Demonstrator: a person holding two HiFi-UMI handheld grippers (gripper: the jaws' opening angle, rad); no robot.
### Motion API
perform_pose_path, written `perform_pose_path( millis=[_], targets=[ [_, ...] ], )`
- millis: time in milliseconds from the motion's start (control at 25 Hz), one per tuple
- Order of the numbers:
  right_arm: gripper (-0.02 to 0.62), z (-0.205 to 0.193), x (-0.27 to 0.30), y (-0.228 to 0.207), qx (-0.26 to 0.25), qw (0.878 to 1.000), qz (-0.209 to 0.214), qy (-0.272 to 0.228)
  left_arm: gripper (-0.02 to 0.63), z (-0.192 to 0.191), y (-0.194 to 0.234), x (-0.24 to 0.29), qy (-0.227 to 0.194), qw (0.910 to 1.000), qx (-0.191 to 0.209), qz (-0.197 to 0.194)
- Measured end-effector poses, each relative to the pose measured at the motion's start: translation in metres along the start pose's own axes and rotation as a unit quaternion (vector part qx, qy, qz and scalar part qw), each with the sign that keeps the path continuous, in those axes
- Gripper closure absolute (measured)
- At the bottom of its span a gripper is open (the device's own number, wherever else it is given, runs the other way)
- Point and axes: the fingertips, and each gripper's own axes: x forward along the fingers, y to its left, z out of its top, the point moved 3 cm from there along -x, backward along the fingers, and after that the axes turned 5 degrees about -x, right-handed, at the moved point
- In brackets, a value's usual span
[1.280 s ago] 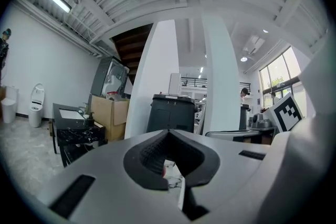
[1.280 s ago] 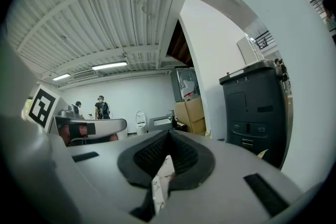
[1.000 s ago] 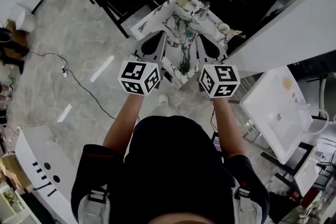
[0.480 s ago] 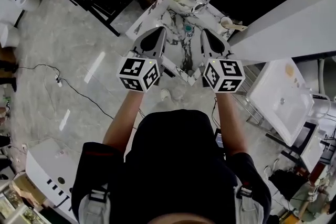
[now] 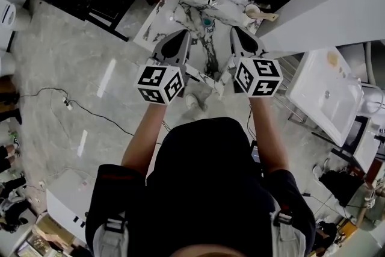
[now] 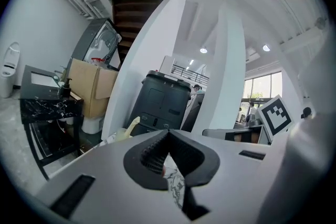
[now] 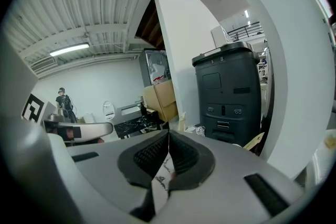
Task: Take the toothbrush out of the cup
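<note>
My left gripper [image 5: 183, 36] and right gripper [image 5: 237, 32] hover at the marble surface's [image 5: 180, 6] near edge, fingers pressed together, holding nothing. The toothbrush [image 5: 268, 17] leans in the cup [image 5: 251, 10], near and ahead of my right fingers, untouched.

Grey left tongs [image 5: 182, 34] and right tongs [image 5: 236, 31], ribbed black pads [image 6: 152, 157], black-and-white marker cubes [image 5: 160, 84], black short-sleeved shirt [image 5: 198, 189], grey buckled straps [image 5: 111, 229]

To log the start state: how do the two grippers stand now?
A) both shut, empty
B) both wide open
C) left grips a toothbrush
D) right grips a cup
A: the left gripper and the right gripper each show jaws together, nothing between them.
</note>
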Motion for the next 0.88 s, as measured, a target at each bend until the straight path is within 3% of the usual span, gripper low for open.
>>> perform_pose_path(
  millis=[440,880],
  targets=[
    [0.561,-0.015,0.009,-0.055,0.035,0.999,-0.027,0.012,0.595,-0.011,-0.021,0.051,0.038,0.9989,0.021,-0.018],
    [0.560,-0.048,0.021,-0.118,0.071,0.995,-0.048,0.052,0.595,-0.040,-0.044,0.115,0.081,0.9955,0.018,-0.045]
  ],
)
